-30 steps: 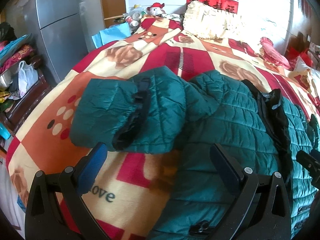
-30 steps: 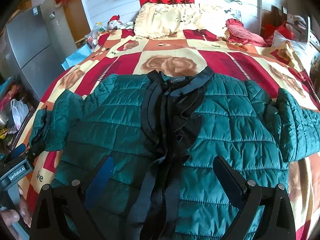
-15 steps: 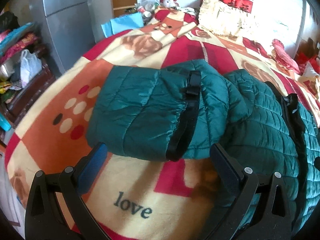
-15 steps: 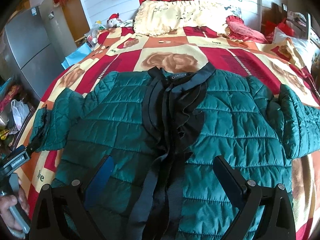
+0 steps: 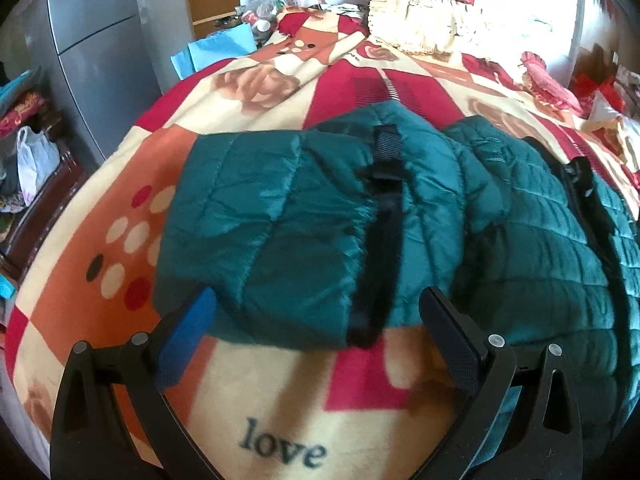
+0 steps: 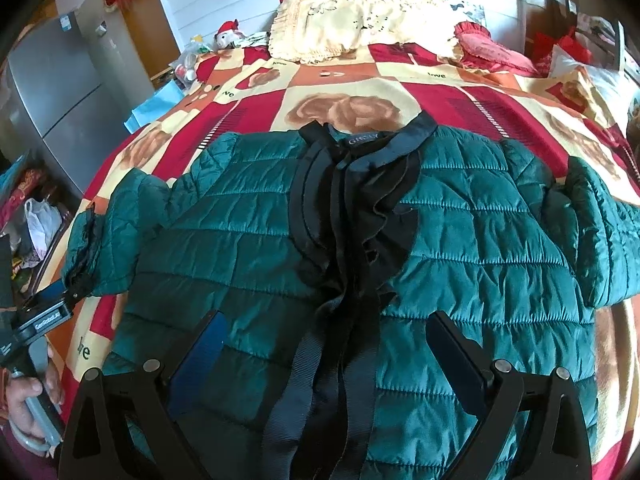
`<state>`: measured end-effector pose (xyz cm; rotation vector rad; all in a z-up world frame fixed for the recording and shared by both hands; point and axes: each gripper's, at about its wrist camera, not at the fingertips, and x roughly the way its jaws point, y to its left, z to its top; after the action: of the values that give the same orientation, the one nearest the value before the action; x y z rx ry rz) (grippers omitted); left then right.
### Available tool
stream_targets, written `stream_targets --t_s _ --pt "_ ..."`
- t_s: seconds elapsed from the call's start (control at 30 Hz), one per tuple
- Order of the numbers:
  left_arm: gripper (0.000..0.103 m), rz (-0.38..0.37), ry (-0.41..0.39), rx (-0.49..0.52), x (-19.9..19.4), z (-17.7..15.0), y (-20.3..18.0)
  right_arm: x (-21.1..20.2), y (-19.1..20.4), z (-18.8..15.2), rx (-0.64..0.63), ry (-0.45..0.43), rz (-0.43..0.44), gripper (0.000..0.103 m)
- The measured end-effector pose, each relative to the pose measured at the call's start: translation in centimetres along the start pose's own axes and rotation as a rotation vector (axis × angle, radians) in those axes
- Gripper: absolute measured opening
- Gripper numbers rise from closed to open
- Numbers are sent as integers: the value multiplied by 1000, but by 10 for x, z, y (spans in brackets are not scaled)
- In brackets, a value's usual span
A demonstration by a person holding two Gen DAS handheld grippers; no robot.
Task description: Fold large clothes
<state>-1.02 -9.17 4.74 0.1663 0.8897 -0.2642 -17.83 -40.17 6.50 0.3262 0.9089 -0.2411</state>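
A teal quilted jacket (image 6: 460, 248) with black trim lies front-up and spread on the bed. Its left sleeve (image 5: 280, 232) with a black cuff band lies folded on the blanket. My left gripper (image 5: 316, 336) is open, its fingers either side of the sleeve's near edge, just above the blanket. It also shows at the left edge of the right wrist view (image 6: 52, 304), by the sleeve cuff. My right gripper (image 6: 324, 356) is open and empty over the jacket's lower front, astride the black placket (image 6: 344, 240).
The red, orange and cream patterned blanket (image 5: 280, 408) covers the bed. A cream pillow (image 6: 360, 28) and a red cushion (image 6: 492, 48) lie at the head. A grey fridge (image 5: 96, 40) and a cluttered shelf (image 5: 28, 168) stand left of the bed.
My left gripper has moved left and closer to the sleeve, which now fills the space between its open fingers. My right gripper has barely moved.
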Motion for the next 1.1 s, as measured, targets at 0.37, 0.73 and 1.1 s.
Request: stream_targets --t_s 0.37,0.73,1.1 --pt "40 -25 22 -63 18 4 20 1 3 -2 -4 11 -4 99" --pt "22 -171 -63 -96 -47 11 4 -12 3 -4 -10 -11 -9 99" --pt "22 -238 -96 -17 -93 15 -54 -29 -8 -7 -7 -31 -75 99"
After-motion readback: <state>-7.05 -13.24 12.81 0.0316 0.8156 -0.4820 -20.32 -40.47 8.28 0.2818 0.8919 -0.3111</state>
